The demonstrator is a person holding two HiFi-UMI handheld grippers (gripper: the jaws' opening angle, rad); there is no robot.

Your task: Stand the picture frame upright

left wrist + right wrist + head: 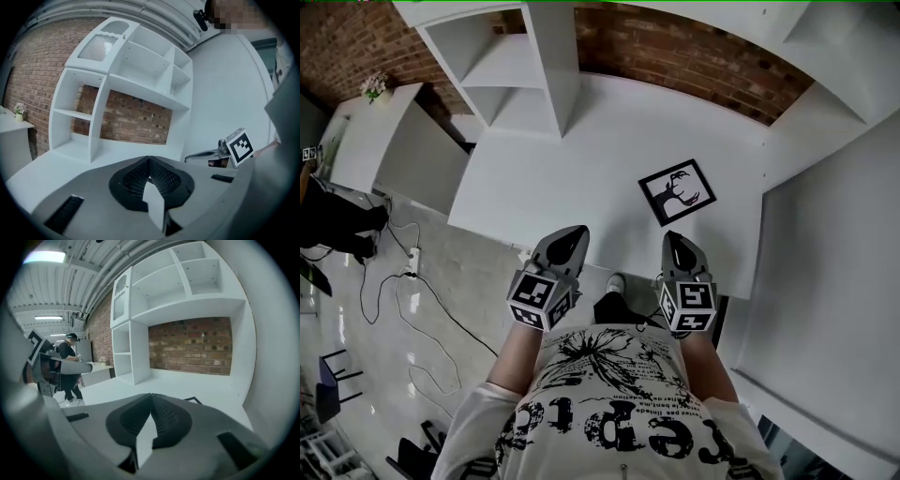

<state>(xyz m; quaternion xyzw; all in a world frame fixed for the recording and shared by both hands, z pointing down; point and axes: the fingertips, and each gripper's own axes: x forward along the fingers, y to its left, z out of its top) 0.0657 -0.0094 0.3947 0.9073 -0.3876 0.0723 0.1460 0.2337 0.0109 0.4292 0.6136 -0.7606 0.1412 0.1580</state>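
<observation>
A black picture frame (pixel 677 190) with a dark drawing lies flat and askew on the white table (pixel 581 159), right of the middle. My left gripper (pixel 577 232) hangs over the table's near edge, shut and empty, well left of the frame. My right gripper (pixel 673 239) is shut and empty too, a short way nearer me than the frame and apart from it. In the right gripper view only a corner of the frame (pixel 194 401) peeks over the shut jaws. The left gripper view shows its shut jaws, not the frame.
A white shelf unit (pixel 520 56) stands at the table's back left, against a brick wall. White side panels (pixel 830 225) close in the right. A low white cabinet (pixel 389 150) stands left, with cables (pixel 412 291) on the floor. A person (pixel 68 366) stands far off.
</observation>
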